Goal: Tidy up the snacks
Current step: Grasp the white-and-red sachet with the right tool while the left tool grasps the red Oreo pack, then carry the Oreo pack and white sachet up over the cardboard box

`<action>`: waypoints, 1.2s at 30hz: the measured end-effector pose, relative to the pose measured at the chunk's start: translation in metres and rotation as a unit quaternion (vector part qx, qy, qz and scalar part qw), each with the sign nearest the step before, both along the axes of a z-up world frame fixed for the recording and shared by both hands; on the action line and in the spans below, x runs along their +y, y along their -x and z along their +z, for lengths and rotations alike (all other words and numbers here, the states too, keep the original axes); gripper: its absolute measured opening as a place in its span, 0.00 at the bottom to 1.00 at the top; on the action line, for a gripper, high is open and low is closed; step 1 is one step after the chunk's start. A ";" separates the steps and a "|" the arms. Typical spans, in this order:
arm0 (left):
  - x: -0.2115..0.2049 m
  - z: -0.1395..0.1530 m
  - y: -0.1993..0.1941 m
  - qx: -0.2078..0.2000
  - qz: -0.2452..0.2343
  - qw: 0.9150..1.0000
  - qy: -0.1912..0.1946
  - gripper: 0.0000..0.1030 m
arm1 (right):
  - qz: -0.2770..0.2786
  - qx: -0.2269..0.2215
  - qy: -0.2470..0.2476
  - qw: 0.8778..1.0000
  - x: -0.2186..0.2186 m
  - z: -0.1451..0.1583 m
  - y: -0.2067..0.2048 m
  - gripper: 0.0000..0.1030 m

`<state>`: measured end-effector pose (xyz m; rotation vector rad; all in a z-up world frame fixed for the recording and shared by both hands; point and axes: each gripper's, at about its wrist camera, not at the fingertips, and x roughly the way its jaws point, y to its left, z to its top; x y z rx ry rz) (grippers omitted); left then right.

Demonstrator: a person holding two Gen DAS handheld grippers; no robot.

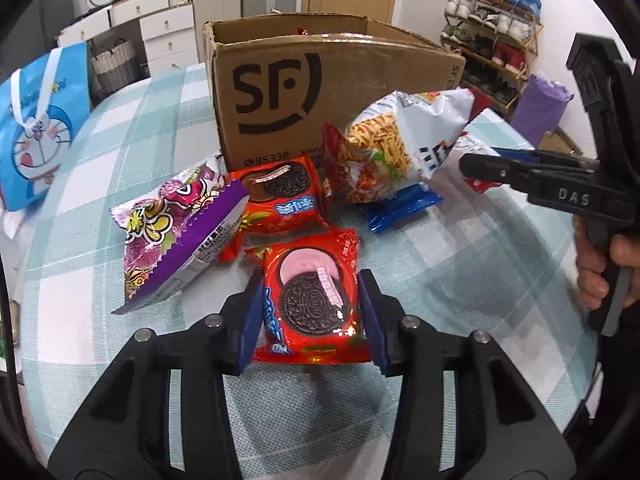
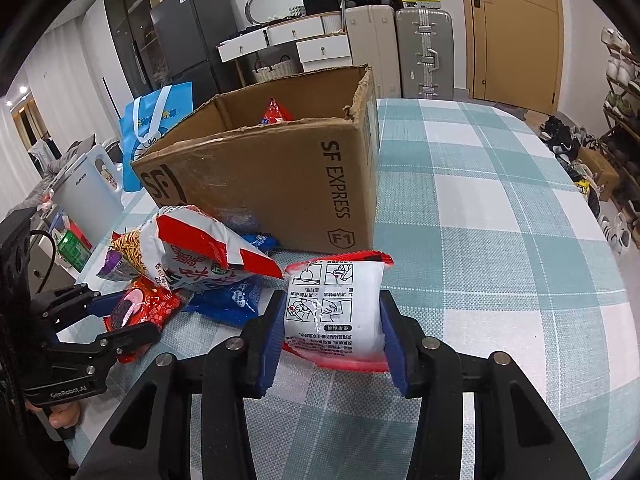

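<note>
My left gripper [image 1: 312, 312] has its jaws pinching a red Oreo cookie packet [image 1: 314, 300] on the checked tabletop [image 1: 460, 248]; my right gripper [image 2: 334, 320] squeezes a white-and-red snack packet [image 2: 340, 312] near the brown cardboard box [image 2: 280, 184].

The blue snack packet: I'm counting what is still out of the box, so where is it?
The blue snack packet lies on the table, in front of the cardboard box, partly under the noodle snack bag.

A red Oreo packet [image 1: 314, 300] lies flat on the checked cloth; a second one [image 1: 280, 196] behind it; a white-red pouch [image 2: 334, 312] near the open cardboard box [image 2: 280, 184].
</note>
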<state>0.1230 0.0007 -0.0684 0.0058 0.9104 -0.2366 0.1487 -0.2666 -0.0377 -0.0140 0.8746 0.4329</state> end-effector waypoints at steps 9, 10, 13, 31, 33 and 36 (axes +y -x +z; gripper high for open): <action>-0.004 0.005 0.003 -0.010 -0.005 1.000 -0.006 0.40 | 0.000 -0.008 -0.005 1.000 -0.002 0.005 0.002 0.44; -0.004 0.006 0.004 -0.011 -0.005 1.000 -0.006 0.40 | -0.001 -0.010 -0.006 1.000 -0.002 0.006 0.002 0.44; -0.005 0.009 0.007 -0.016 -0.006 1.000 -0.004 0.40 | 0.000 -0.019 -0.010 1.000 -0.003 0.011 0.005 0.44; -0.002 0.038 0.020 -0.049 -0.007 0.999 0.015 0.40 | -0.001 -0.065 -0.037 0.997 -0.006 0.039 0.021 0.44; -0.001 0.041 0.021 -0.052 -0.006 0.998 0.017 0.40 | -0.002 -0.067 -0.040 0.997 -0.007 0.041 0.022 0.44; 0.000 0.045 0.022 -0.056 -0.005 0.998 0.019 0.40 | -0.002 -0.073 -0.042 0.996 -0.008 0.043 0.024 0.44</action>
